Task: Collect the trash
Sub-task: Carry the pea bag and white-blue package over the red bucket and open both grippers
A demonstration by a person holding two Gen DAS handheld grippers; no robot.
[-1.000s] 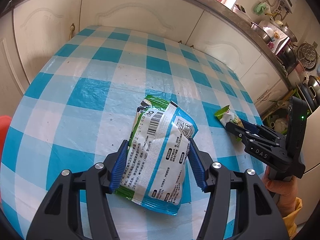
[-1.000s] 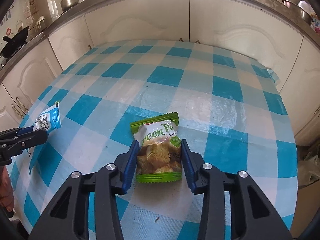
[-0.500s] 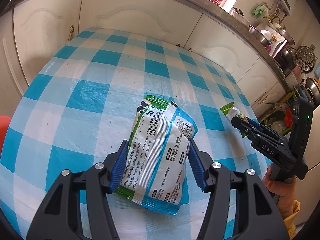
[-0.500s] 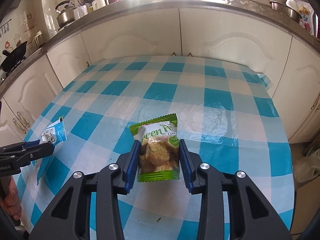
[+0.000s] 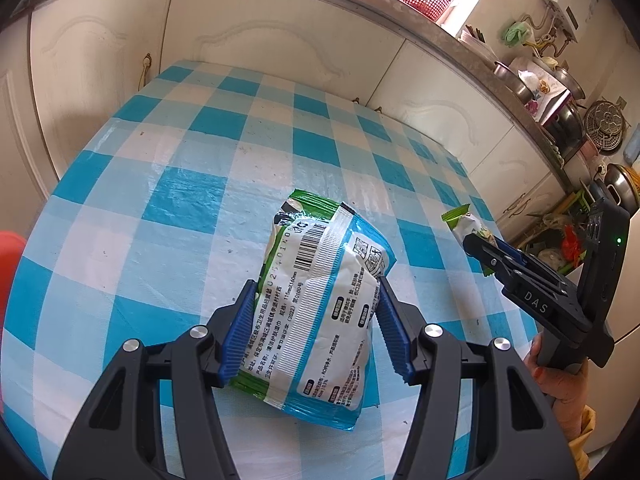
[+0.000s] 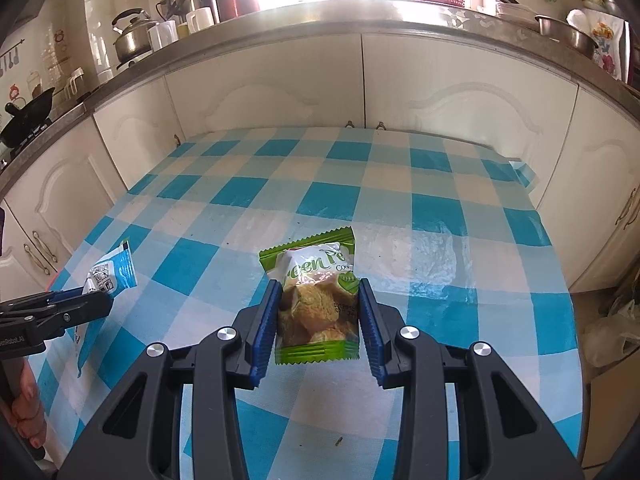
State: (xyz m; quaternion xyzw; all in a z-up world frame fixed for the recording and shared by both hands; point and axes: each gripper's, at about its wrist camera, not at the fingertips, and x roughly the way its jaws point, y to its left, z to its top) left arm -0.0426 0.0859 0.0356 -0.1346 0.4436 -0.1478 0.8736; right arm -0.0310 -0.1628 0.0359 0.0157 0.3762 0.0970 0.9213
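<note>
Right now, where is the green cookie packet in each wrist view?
Left wrist: the green cookie packet is at mid-right, clamped in the right gripper.
Right wrist: lower centre, between the blue pads.
Shared landmark: the blue checked tablecloth beneath it.

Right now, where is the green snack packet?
The green snack packet is clamped between the right gripper's blue pads, above the checked tablecloth; the left wrist view shows it right of the white-and-blue packet.
</note>
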